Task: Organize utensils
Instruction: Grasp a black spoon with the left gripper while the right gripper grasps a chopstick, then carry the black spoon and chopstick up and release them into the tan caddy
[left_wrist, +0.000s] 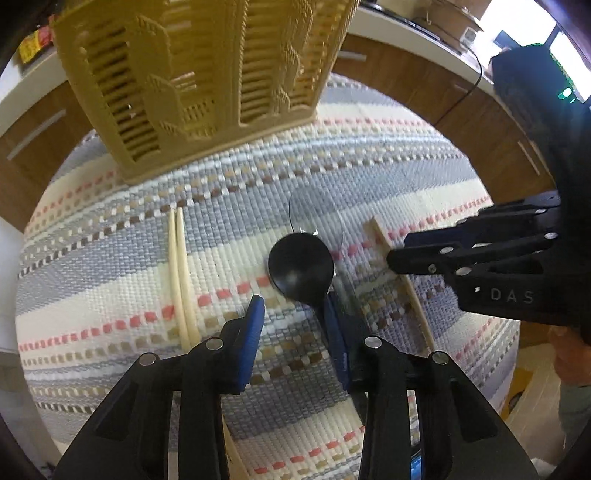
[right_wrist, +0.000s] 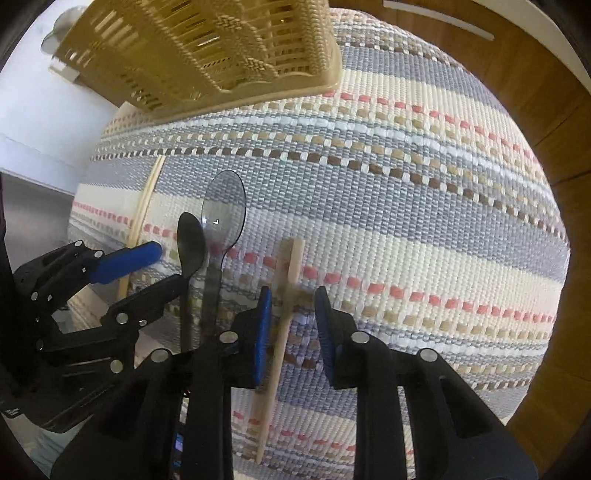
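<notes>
Task looks barely begun. The tan slotted utensil basket (left_wrist: 199, 85) stands at the far edge of the striped woven mat (left_wrist: 406, 177); whether anything is already inside, you cannot tell through the slats. Four sorts of utensil lie on the mat: a pair of pale chopsticks (left_wrist: 181, 277) at your left, a black spoon (left_wrist: 301, 269), a clear plastic spoon (right_wrist: 224, 212) just beside it, their bowls overlapping, and a flat wooden stick (right_wrist: 284, 295) to the right.

Your left gripper (left_wrist: 293, 306) is spread. The black spoon's neck sits against the inner face of its right blue pad, bowl just ahead of the tips; not yet pinched.

Your right gripper (right_wrist: 291, 299) is also spread, straddling the wooden stick. The stick reads blurred there, and contact is unclear.

Room: the two grippers sit near each other, and the right one's finger reaches in over the stick close to the spoons. Likely crowding if both lift together. The basket has bare mat before it, so the approach seems free. Mat edges fall off to wooden cabinet fronts (right_wrist: 535, 92) on the right.
</notes>
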